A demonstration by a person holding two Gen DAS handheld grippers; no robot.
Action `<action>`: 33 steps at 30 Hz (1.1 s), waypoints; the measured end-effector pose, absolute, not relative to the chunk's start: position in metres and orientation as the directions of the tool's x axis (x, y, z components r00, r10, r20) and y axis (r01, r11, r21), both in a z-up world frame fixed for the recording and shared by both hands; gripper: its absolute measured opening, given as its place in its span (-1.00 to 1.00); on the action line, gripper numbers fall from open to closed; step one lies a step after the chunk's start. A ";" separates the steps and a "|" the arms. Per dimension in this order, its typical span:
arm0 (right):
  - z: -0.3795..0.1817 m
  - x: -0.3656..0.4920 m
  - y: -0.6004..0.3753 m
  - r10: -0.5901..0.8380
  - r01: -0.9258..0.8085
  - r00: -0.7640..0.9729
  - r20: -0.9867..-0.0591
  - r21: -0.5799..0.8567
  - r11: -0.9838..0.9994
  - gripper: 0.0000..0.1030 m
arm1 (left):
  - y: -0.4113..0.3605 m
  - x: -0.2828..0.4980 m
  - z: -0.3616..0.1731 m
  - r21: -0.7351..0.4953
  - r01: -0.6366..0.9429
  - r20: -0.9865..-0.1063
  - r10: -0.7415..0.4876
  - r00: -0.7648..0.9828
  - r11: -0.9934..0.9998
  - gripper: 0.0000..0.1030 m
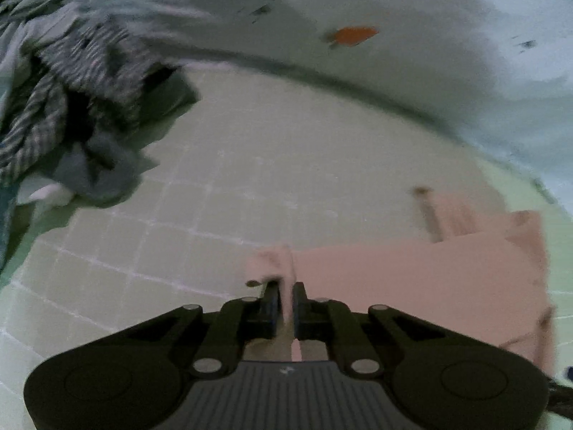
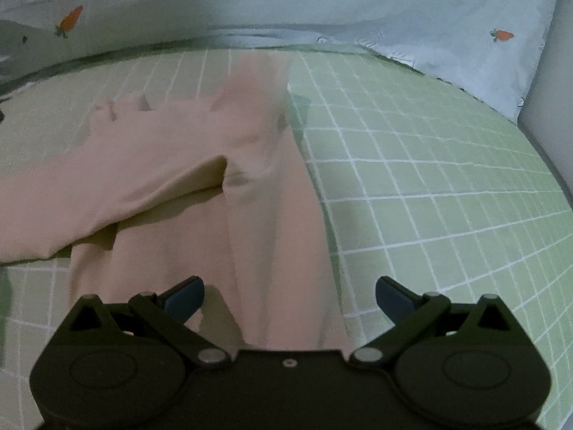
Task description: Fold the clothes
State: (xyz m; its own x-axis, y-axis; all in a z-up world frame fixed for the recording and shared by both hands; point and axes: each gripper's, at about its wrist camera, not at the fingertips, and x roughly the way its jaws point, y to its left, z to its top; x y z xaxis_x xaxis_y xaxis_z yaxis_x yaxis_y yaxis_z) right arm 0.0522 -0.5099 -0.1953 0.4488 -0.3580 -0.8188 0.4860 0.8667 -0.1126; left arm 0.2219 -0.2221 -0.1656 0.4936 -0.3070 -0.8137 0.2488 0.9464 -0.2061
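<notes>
Left wrist view, upper left: a heap of unfolded clothes [image 1: 71, 107] on the green checked bed sheet [image 1: 222, 165]. Lower centre: the left tool [image 1: 284, 302] is clamped narrow on an edge of the pink garment [image 1: 412, 279], which spreads to lower right.

Right wrist view: the same pink garment [image 2: 172, 186] lies rumpled across centre-left. The right tool [image 2: 290, 295] stands wide, empty, over it. The fabric appears light, limp and easily creased; corners or hems look the soundest hold.

Garment [image 2: 186, 186] flat on bedsheet [image 2: 429, 179]; clothes pile [image 1: 78, 107] left; pillow [image 2: 447, 10] behind.
</notes>
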 end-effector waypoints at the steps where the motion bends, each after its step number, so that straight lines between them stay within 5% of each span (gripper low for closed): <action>1: -0.194 0.049 -0.512 -0.358 0.491 0.456 -0.815 -0.105 0.865 1.00 | -0.228 0.216 -0.157 -0.224 0.276 -0.800 -0.338 0.496 0.935 -0.84; 12: -0.169 -0.022 -0.547 -0.369 0.543 0.536 -0.759 -0.025 0.839 1.00 | -0.337 0.092 -0.090 -0.285 0.682 -0.684 -0.641 0.348 0.674 -0.84; 20: -0.176 -0.085 -0.578 -0.352 0.565 0.535 -0.768 0.016 0.825 1.00 | -0.396 0.011 -0.109 -0.239 0.788 -0.770 -0.605 0.201 0.567 -0.78; 27: -0.183 -0.098 -0.583 -0.229 0.481 0.601 -0.766 0.118 0.869 1.00 | -0.402 -0.015 -0.129 -0.184 0.724 -0.836 -0.493 0.241 0.664 0.26; 30: -0.183 -0.088 -0.573 -0.121 0.398 0.652 -0.749 0.202 0.895 0.98 | -0.381 -0.018 -0.127 -0.159 0.662 -0.840 -0.452 0.299 0.733 0.35; 33: -0.186 -0.074 -0.553 -0.022 0.297 0.670 -0.742 0.240 0.924 0.62 | -0.351 -0.020 -0.129 -0.113 0.579 -0.853 -0.378 0.361 0.808 0.36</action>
State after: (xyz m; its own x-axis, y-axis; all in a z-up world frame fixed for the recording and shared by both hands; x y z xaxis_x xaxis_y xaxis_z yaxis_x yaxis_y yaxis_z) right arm -0.0735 -0.5535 -0.1863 0.6699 -0.0223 -0.7421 0.2970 0.9242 0.2402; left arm -0.0196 -0.3514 -0.1287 0.3606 -0.3780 -0.8527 0.5786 0.8077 -0.1133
